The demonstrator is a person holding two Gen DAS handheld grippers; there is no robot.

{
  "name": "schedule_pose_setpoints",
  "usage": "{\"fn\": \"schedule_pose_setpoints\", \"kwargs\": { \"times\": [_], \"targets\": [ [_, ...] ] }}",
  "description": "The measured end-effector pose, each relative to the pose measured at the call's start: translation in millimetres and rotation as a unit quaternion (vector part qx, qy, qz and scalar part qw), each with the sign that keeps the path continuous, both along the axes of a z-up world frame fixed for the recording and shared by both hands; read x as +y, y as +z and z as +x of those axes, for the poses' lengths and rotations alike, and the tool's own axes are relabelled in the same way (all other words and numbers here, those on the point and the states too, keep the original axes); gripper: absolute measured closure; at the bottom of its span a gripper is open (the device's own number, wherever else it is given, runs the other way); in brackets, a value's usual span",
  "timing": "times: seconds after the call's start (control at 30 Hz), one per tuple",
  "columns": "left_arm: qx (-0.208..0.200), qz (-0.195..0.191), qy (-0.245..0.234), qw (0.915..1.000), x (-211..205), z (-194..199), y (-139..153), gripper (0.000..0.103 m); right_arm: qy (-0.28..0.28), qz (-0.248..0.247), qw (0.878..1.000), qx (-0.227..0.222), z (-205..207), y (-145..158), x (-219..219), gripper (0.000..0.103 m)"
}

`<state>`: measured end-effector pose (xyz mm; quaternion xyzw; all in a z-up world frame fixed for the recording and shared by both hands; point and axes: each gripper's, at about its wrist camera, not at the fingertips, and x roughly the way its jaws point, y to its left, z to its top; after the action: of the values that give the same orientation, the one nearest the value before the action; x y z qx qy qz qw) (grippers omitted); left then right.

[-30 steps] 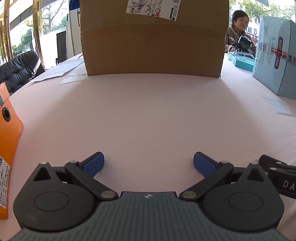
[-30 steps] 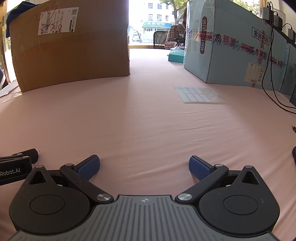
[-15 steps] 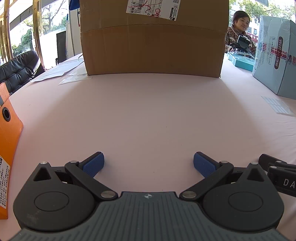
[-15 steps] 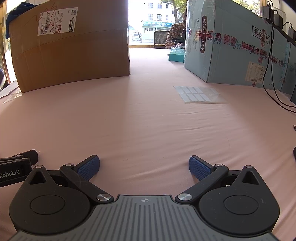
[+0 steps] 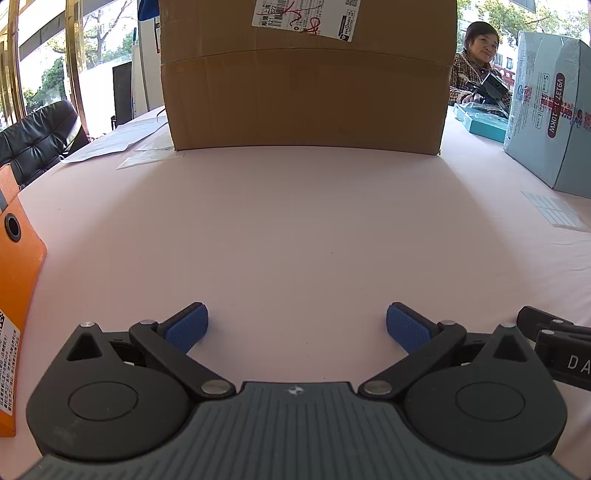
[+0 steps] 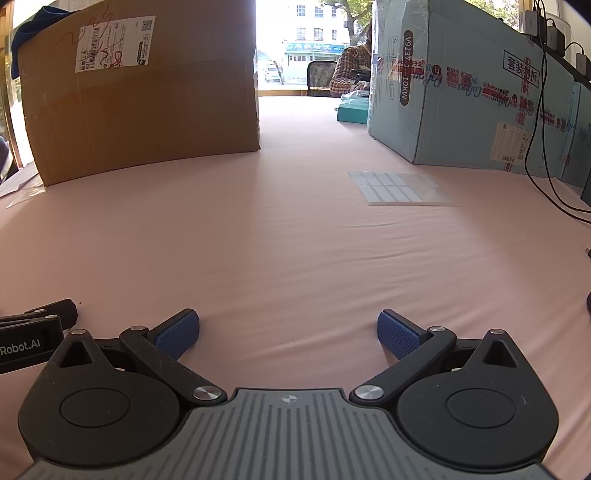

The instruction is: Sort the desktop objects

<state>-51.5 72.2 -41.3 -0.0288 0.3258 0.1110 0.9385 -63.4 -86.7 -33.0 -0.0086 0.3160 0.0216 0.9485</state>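
The left hand-held gripper [image 5: 297,326] sits low over the pink bench [image 5: 295,229] with its blue-padded fingers [image 5: 186,326] spread wide and nothing between them. Straight ahead of it, well apart, a big brown cardboard box [image 5: 306,92] stands on the bench, a white shipping label [image 5: 306,16] stuck near its top. To the left of this hand-held gripper, an orange box [image 5: 18,295] with a round black hole in its side stands at the edge of the view; it is the nearest desktop object. Ahead and left, loose papers [image 5: 122,142] lie beside the cardboard box. Ahead and right stands a light blue carton [image 5: 550,122], and a sheet of white stickers [image 5: 554,212] lies flat in front of it. Past the cardboard box, a person [image 5: 476,70] in a checked top sits at the far end, with a teal flat box [image 5: 480,122] before them.

The right hand-held gripper [image 6: 288,334] is likewise wide open and holds nothing, only bare bench [image 6: 295,258] between its pads. The sticker sheet [image 6: 400,188] lies ahead and slightly right of it, with the blue carton [image 6: 461,96] behind that and black cables [image 6: 543,110] hanging over the carton's side. The cardboard box [image 6: 140,99] stands ahead and left. Just to its left, a black part marked "Robot.AI" [image 6: 26,345] shows at the frame edge.
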Motion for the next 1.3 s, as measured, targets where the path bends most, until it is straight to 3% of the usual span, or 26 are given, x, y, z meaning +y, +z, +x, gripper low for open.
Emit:
{"fn": "schedule_pose_setpoints", "kwargs": {
  "times": [1.3],
  "targets": [
    [0.001, 0.0, 0.0, 1.0, -1.2, -0.1, -0.5, 0.0, 0.001, -0.004, 1.0, 0.0, 1.1, -0.7, -0.5, 0.0]
  ]
}}
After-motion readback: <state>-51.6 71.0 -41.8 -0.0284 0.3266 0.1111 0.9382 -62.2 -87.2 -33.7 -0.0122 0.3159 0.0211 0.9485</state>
